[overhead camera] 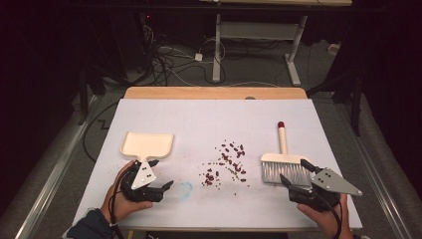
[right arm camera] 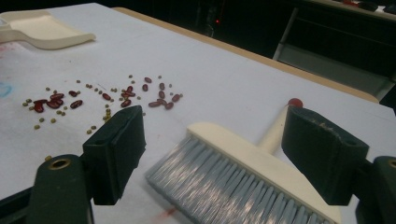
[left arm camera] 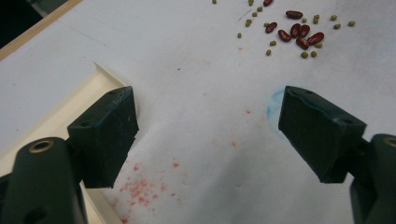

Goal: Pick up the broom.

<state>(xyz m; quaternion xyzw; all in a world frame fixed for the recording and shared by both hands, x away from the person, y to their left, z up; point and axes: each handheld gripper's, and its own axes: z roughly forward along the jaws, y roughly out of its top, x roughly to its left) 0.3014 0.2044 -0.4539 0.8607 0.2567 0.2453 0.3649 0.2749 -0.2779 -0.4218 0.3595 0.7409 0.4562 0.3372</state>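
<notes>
Between our two hands on the white table (overhead camera: 209,117) lie our tools and a little mess of beans. We hold the left gripper (overhead camera: 158,175) with its black jaws spread wide and nothing between them; they hover over bare white paper with faint red specks and a small blue smudge (left arm camera: 275,105). One jaw sits just beside the edge of the cream dustpan (overhead camera: 147,145), which looks like smooth plastic, flat and wide with a short handle pointing at our left hand (overhead camera: 119,204). We hold the right gripper (overhead camera: 296,175) with its jaws spread wide too, pinching nothing. Its jaws sit on either side of the brush (overhead camera: 283,167), near the grey bristles (right arm camera: 233,186), but we cannot tell if they touch. The brush has a cream block, soft grey bristles, and a thin cream handle with a round red tip (overhead camera: 281,124) pointing away from us. Between dustpan and brush lie the scattered beans (overhead camera: 226,164): shiny dark red ones shaped like kidneys and tiny round green ones. Our right hand (overhead camera: 323,219) rests low at the table's near edge. We see no writing that we can read.
</notes>
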